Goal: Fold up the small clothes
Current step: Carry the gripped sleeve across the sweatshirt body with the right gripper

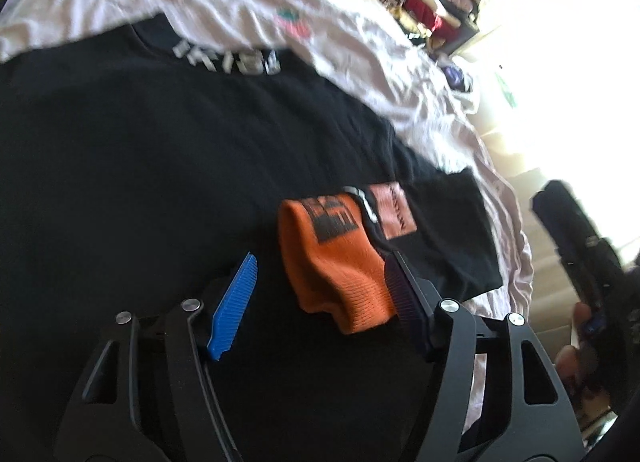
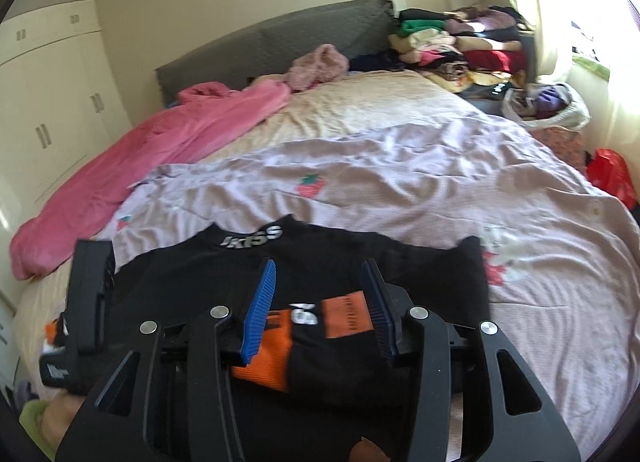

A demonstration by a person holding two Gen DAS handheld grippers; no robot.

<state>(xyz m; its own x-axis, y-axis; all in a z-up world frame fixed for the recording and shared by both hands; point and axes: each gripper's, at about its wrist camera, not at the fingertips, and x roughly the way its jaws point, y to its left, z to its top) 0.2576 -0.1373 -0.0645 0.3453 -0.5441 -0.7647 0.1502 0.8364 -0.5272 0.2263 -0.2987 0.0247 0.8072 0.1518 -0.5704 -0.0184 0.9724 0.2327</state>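
- Left tongs (image 1: 320, 274) half open, low over black top (image 1: 140, 181); no pad pressing cloth.
- Orange sock (image 1: 336, 262) between left fingers, hard against dark right-hand pad (image 1: 400, 294); clear gap to blue pad (image 1: 234, 306); contact with the dark pad unclear through blur.
- Sock's black printed block (image 1: 334, 221) toward far end; beyond it, a black sock part with white mark and a pinkish-orange label (image 1: 394, 213).
- Right tongs (image 2: 320, 298) partly open, above the same socks (image 2: 304, 342), which lie in the gap between blue pad (image 2: 260, 310) and dark pad (image 2: 378, 306); neither pad seen gripping.
- Socks lying on lower part of black top (image 2: 320, 258), orange band and black band side by side, white mark (image 2: 304, 312) between the pads.
- Top spread flat near the bed's near edge, collar lettering (image 2: 252, 238) toward the headboard (image 2: 260, 45).
- Under the top, a pale lilac sheet (image 2: 400, 181) with strawberry print (image 2: 312, 185).
- Pink blanket (image 2: 132, 153) along the bed's left side.
- Stacked clothes (image 2: 456, 41) at far right corner.
- Left tongs' body (image 2: 88, 294) at left edge of right wrist view, beside the top.
- Right tongs' body (image 1: 576, 246) at right edge of left wrist view, a hand (image 1: 576, 346) on it.
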